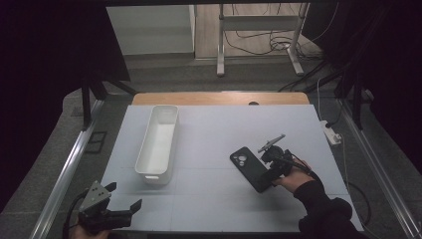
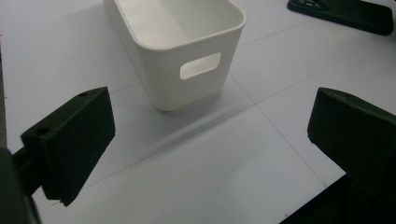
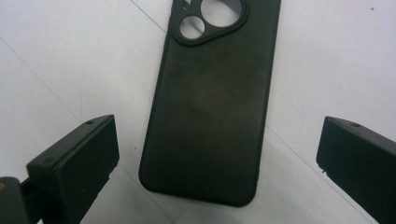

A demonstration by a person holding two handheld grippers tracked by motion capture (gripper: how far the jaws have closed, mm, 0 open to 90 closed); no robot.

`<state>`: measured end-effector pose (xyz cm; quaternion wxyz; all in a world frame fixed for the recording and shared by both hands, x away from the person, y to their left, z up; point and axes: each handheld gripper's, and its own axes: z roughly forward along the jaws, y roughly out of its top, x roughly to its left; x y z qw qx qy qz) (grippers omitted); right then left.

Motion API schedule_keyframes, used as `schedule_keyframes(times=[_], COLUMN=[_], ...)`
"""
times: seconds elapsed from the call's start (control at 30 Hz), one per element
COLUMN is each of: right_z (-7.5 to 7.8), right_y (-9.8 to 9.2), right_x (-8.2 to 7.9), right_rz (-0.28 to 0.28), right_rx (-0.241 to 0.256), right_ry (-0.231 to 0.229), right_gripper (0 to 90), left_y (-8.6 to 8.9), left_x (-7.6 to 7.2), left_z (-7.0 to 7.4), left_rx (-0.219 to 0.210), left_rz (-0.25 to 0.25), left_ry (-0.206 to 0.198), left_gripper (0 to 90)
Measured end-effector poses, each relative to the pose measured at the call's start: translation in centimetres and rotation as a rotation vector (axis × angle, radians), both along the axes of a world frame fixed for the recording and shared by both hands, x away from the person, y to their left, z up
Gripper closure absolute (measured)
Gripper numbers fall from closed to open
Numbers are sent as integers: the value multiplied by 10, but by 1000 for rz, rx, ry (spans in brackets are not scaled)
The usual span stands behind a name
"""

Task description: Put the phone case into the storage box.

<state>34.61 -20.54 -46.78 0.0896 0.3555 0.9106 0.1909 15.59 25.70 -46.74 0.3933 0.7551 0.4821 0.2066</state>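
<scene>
White table mat (image 1: 219,199) is lying flat w/ a long white bin (image 1: 158,143) sitting on it, used here as the landmark. The bin is standing open-topped, apparently empty, w/ a handle slot in its near end wall.

Black phone case (image 1: 253,168) is lying flat on the mat, well to the right of the bin, back face up, camera cutouts pointing away from the person. Right gripper view is showing it between the 2 jaws but not touched.

Right gripper (image 1: 275,160) is hovering at the case's near-right end, on the side away from the bin, jaws spread wide, grasping nothing. Left gripper (image 1: 119,205) is waiting near the bin's near end, slightly left of it, jaws also spread, nothing between them.

Judging by looks, the case is prob. light, thin & somewhat flexible, matte so not too slippery, not fragile. Lying flush, it's awkward to get under; best hold is likely across the 2 long edges near the middle, away from the weaker cutout corner.
</scene>
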Motion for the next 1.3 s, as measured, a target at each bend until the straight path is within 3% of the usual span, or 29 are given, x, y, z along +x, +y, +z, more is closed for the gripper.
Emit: schedule_keyframes(times=[0.67,0.93,1.17,1.3], right_z=[-3,-5,-17,-26], right_y=[28,30,27,27], right_x=[15,16,16,14], right_rz=[37,23,23,24], right_rx=[-22,-24,-6,-28], right_ry=[10,12,29,29], right_gripper=[0,0,0,0], left_y=[0,0,0,0], left_x=[0,0,0,0], left_z=[0,0,0,0], left_rx=[1,-3,-1,0], left_rz=[2,0,1,1], left_ry=[0,0,-1,0], left_gripper=[19,19,19,19])
